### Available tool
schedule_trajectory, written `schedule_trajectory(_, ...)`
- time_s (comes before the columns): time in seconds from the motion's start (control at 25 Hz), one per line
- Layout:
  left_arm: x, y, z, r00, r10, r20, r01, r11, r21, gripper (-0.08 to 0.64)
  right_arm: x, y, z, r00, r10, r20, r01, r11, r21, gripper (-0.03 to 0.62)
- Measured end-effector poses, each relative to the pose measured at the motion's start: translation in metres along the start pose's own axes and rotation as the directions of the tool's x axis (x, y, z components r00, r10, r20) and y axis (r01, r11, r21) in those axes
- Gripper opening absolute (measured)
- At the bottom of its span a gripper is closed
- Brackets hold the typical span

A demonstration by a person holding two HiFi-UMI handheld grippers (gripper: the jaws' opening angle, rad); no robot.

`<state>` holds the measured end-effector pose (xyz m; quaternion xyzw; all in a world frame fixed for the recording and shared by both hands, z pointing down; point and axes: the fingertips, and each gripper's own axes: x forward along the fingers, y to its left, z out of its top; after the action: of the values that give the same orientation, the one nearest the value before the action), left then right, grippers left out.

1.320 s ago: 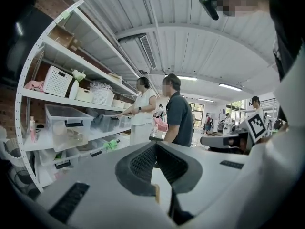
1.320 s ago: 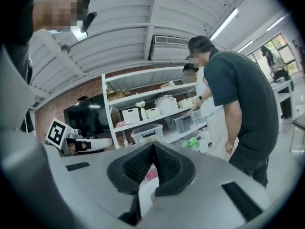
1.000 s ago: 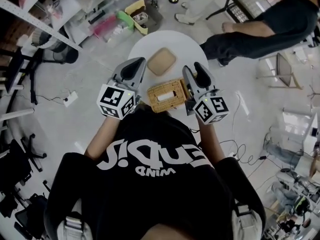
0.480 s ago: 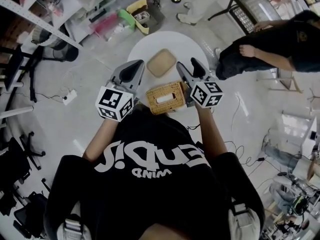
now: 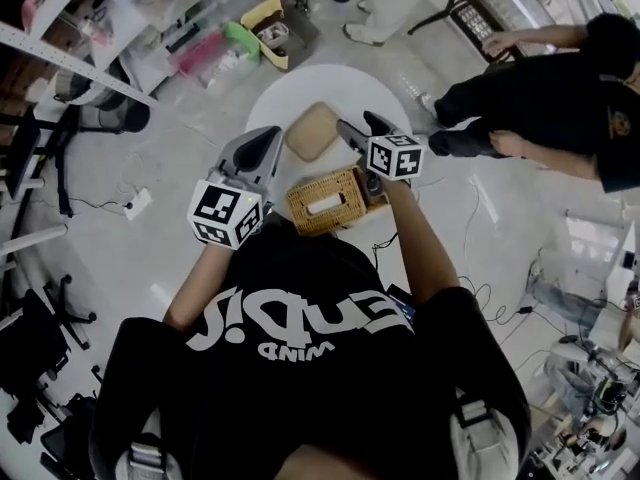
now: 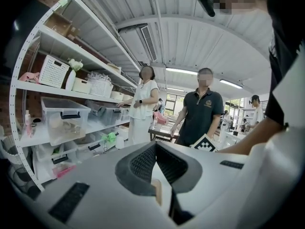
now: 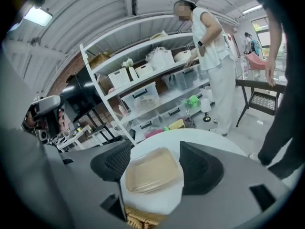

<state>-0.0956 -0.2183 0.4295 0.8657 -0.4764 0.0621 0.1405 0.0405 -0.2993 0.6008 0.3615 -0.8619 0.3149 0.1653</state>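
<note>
A round white table [image 5: 345, 88] carries a tan square lid [image 5: 310, 131] and a wicker tissue box [image 5: 325, 200] close to my body. My right gripper [image 5: 356, 129] hangs open over the table beside the lid and holds nothing. In the right gripper view the lid [image 7: 152, 171] lies between the spread jaws of that gripper [image 7: 155, 149], and the wicker box [image 7: 140, 218] peeks in at the bottom. My left gripper [image 5: 268, 136] is over the table's left edge. In its own view that gripper [image 6: 155, 149] is shut, empty and aimed at the shelves.
White shelving [image 6: 71, 99] with clear bins and baskets runs along the left. A person in white [image 6: 143, 104] stands at it, and a person in a dark shirt [image 5: 540, 88] stands right of the table. Coloured bins [image 5: 255, 28] lie on the floor beyond it. Cables cross the floor.
My right gripper has tipped down over the table and opened; it was shut and pointing upward. The person in the dark shirt has moved to the right. My left gripper has barely moved.
</note>
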Motion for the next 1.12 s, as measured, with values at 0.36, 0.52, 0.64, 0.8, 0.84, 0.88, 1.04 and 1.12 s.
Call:
schedule_trajectory(0.36, 0.019, 0.013, -0.011, 0.999, 0.0, -0.045, 0.0, 1.0, -0.015, -0.003, 0.044, -0.033, -0.03, 0.984, 0.009, -0.177, -0.008, 1.0, 0.007, 0.297)
schedule_trajectory(0.52, 0.025, 0.022, -0.013, 0.998, 0.007, -0.059, -0.009, 1.0, -0.025, -0.003, 0.058, -0.039, -0.034, 0.978, 0.03, -0.208, -0.024, 0.999, 0.034, 0.281)
schedule_trajectory(0.64, 0.027, 0.027, -0.016, 0.997, 0.011, -0.073, -0.013, 0.999, -0.033, -0.003, 0.07, -0.041, -0.047, 0.964, 0.038, -0.262, -0.027, 0.999, 0.046, 0.279)
schedule_trajectory(0.8, 0.028, 0.032, -0.021, 0.996, 0.013, -0.088, -0.017, 0.999, -0.043, -0.003, 0.08, -0.047, -0.065, 0.935, 0.03, -0.352, -0.005, 0.997, 0.072, 0.27)
schedule_trajectory(0.84, 0.028, 0.033, -0.023, 0.996, 0.014, -0.092, -0.019, 0.999, -0.046, -0.003, 0.082, -0.048, -0.069, 0.924, 0.031, -0.38, -0.001, 0.997, 0.079, 0.27)
schedule_trajectory(0.88, 0.028, 0.034, -0.024, 0.995, 0.015, -0.095, -0.02, 0.999, -0.048, -0.003, 0.083, -0.048, -0.073, 0.914, 0.032, -0.405, 0.002, 0.996, 0.085, 0.27)
schedule_trajectory(1.04, 0.029, 0.037, -0.025, 0.995, 0.02, -0.102, -0.025, 0.998, -0.054, -0.003, 0.084, -0.049, -0.079, 0.893, 0.034, -0.449, 0.009, 0.996, 0.093, 0.253)
schedule_trajectory(1.12, 0.029, 0.038, -0.026, 0.994, 0.022, -0.104, -0.028, 0.998, -0.058, -0.003, 0.084, -0.05, -0.079, 0.891, 0.042, -0.451, 0.006, 0.994, 0.105, 0.249)
